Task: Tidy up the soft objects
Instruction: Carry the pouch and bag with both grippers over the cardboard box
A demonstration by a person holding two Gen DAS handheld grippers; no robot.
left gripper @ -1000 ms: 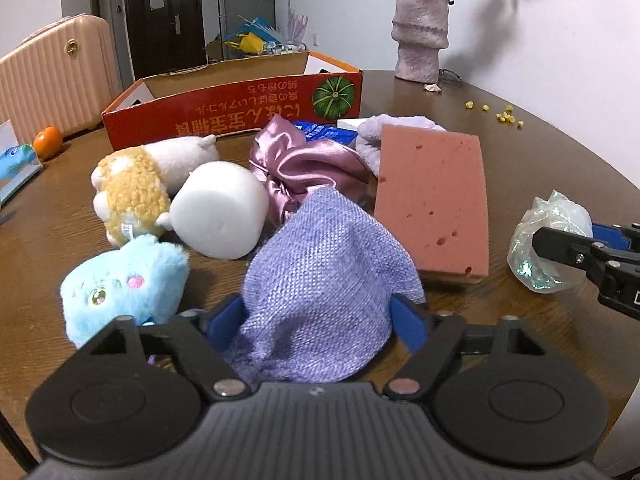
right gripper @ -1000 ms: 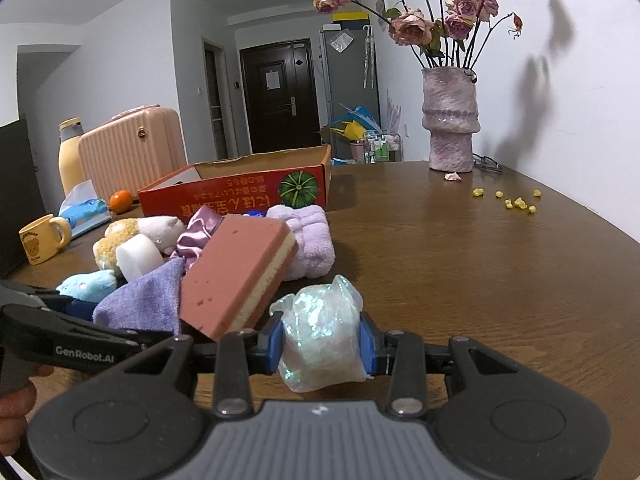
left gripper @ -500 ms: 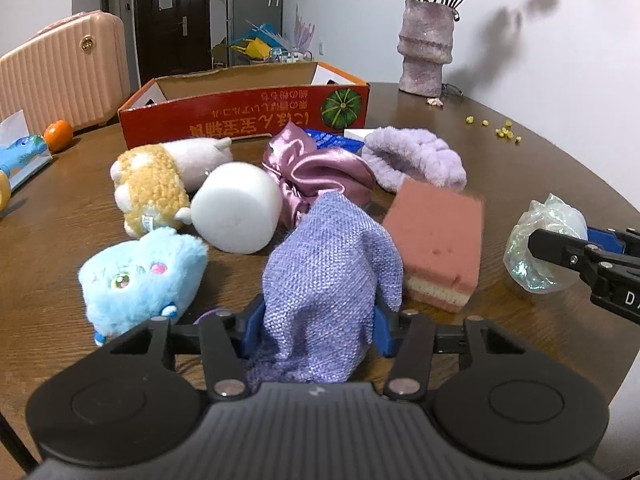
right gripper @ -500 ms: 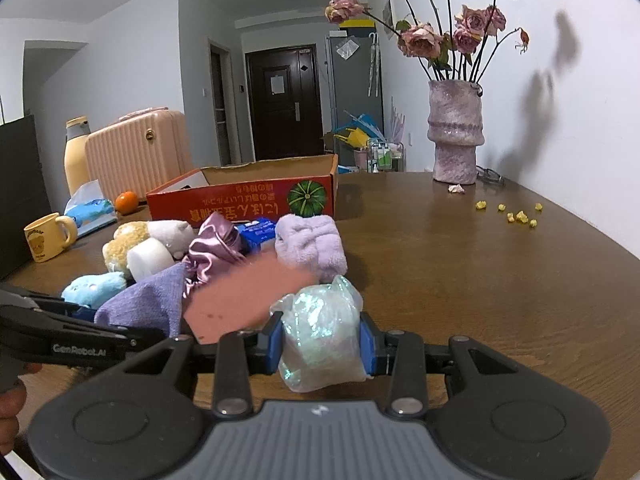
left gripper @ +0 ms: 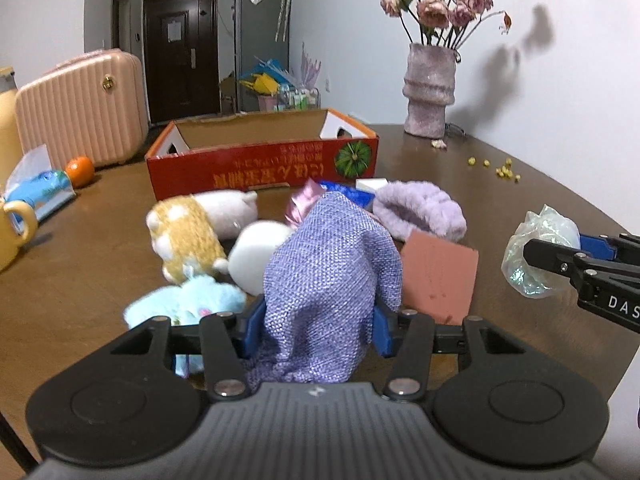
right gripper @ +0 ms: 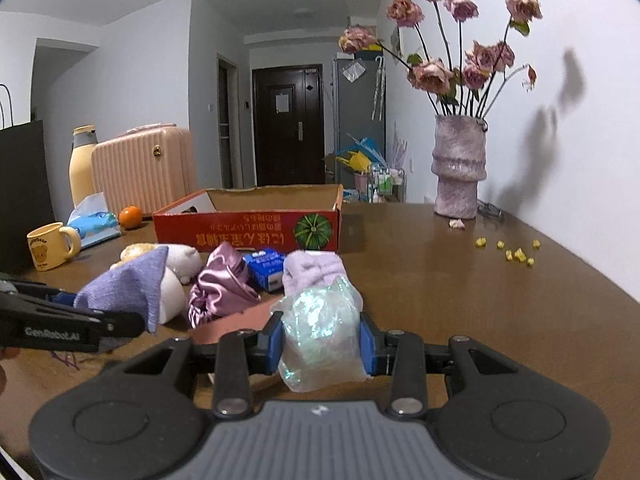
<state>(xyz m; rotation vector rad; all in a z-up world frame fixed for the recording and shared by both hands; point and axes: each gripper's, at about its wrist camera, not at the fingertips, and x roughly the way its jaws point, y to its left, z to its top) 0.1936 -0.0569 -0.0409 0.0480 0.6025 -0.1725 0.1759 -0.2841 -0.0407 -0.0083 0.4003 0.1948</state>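
1. Progress: early, by my read. The red cardboard box point(left gripper: 262, 164) at the far side of the worktop point(right gripper: 460, 300) looks like the drop target. What shows of its inside is bare cardboard; its floor is hidden behind the near wall, so I can't confirm it's empty.
2. Left claw point(left gripper: 316, 326): pinching the purple woven pouch point(left gripper: 328, 276) between its blue pads, fabric bunched and raised off the worktop. Not yet over the box.
3. Right claw point(right gripper: 322, 346): pinching the iridescent plastic bag point(right gripper: 320, 336), crumpled between the pads, also short of the box.
4. Left on the worktop, in a loose pile in front of the box:
   - yellow-and-white plush point(left gripper: 188, 240)
   - white plush point(left gripper: 228, 212) touching it
   - white foam cylinder point(left gripper: 258, 256)
   - light blue plush point(left gripper: 188, 306), blurred, nearest the left claw
   - pink satin scrunchie point(right gripper: 222, 288)
   - lilac fluffy cloth point(left gripper: 420, 210)
   - pink sponge point(left gripper: 438, 276) lying flat just beside the pouch
   - blue packet point(right gripper: 266, 266) between scrunchie and cloth; can't tell if it's soft.
5. Other containers: yellow mug point(right gripper: 50, 246), contents hidden. Vase point(right gripper: 460, 168) holds dried roses. Tissue pack point(right gripper: 94, 222) has a sheet sticking out.
6. Remaining: carry both held items to the box, then roughly seven more picks.
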